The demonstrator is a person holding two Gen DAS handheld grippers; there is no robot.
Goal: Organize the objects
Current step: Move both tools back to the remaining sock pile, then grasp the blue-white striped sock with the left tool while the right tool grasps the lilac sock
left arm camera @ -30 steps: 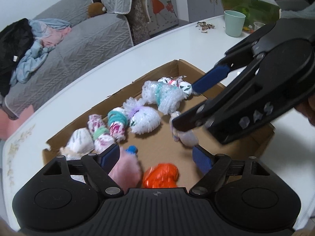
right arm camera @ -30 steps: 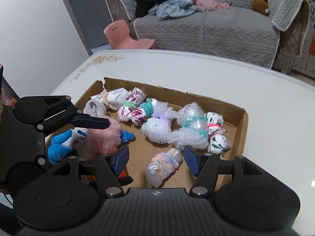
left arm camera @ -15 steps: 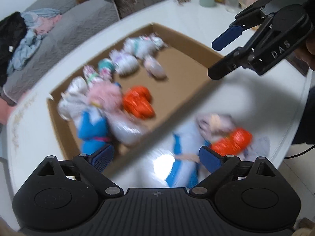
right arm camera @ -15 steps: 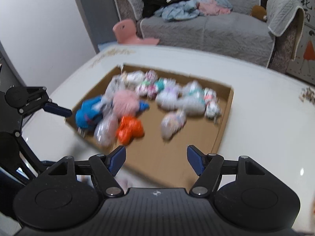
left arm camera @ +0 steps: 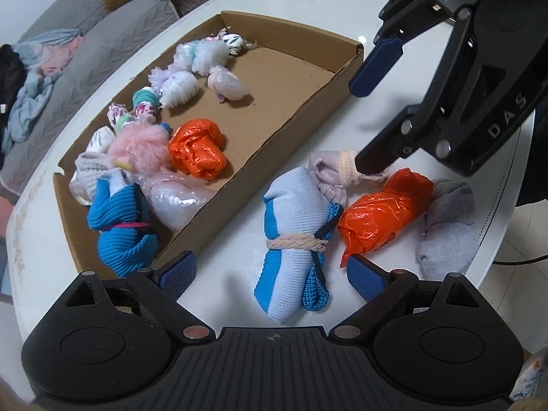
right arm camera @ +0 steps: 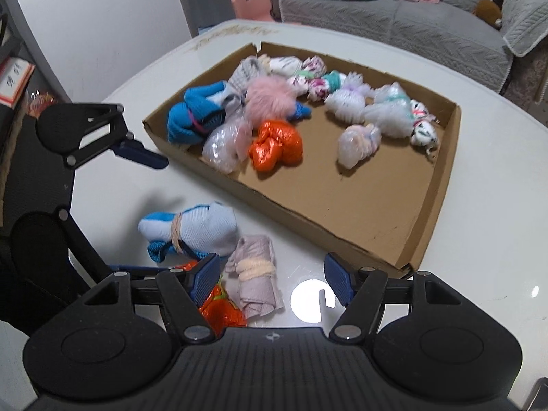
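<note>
Both grippers have drawn back from over the shallow brown cardboard tray (left arm camera: 301,116) to the loose bundles on the white table (left arm camera: 394,109) beside it. The left gripper (left arm camera: 270,274) has just been opening; its jaws now stand wide, straddling a blue-and-white rolled sock tied with a braided band (left arm camera: 294,233) without pressing it. The right gripper (right arm camera: 272,279) stands half open with nothing gripped, a lilac rolled cloth with a cream tie (right arm camera: 255,274) lying between its fingers, nearer the left one. Just beside that lie a crumpled orange plastic bundle (left arm camera: 383,219) and a grey cloth roll (left arm camera: 448,226). Inside the tray sit another orange bundle (left arm camera: 197,150), a pink fluffy ball (left arm camera: 140,147), a blue ribbed sock roll (left arm camera: 120,219) and several pale wrapped bundles (left arm camera: 191,75).
</note>
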